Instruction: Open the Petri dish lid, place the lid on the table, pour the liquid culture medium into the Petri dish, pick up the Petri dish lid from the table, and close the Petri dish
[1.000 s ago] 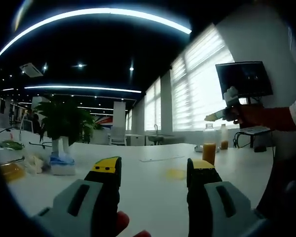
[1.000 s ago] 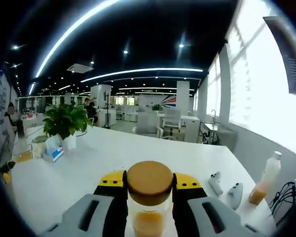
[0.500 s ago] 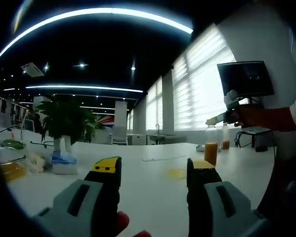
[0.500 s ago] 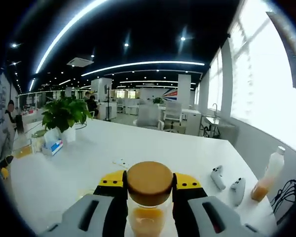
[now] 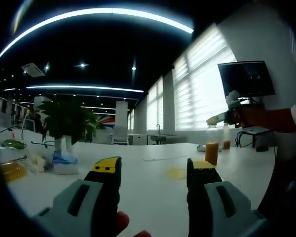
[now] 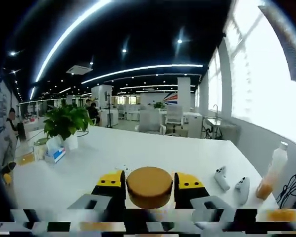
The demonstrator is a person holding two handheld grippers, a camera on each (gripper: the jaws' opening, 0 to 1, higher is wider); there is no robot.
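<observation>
In the left gripper view, the left gripper (image 5: 153, 170) is held level and low over the white desk (image 5: 153, 190), its yellow-tipped fingers (image 5: 106, 168) spread wide apart and grasping nothing. Just beyond the right-hand finger, a round yellowish Petri dish (image 5: 176, 173) lies flat on the desk. Further out, ahead and to the right of the fingers, a small bottle with orange liquid (image 5: 210, 150) stands upright, and a flat clear sheet (image 5: 161, 158) lies past the fingers' gap. Above the bottle, a person's hand (image 5: 254, 117) is raised at the right edge, gripping the other gripper's handle. To the left of the fingers, a tissue pack (image 5: 64, 164) and a potted plant (image 5: 65, 123) stand well away. No writing is legible.

In the right gripper view, the right gripper (image 6: 150, 183) is held roughly level, its fingers (image 6: 187, 182) clenched on either side of a jar with a tan lid (image 6: 149, 186); the jar's body is lost in a garbled band along the bottom. Right of the fingers, two white controllers (image 6: 221, 177) lie on the desk, and a bottle (image 6: 274, 170) stands further right.
</observation>
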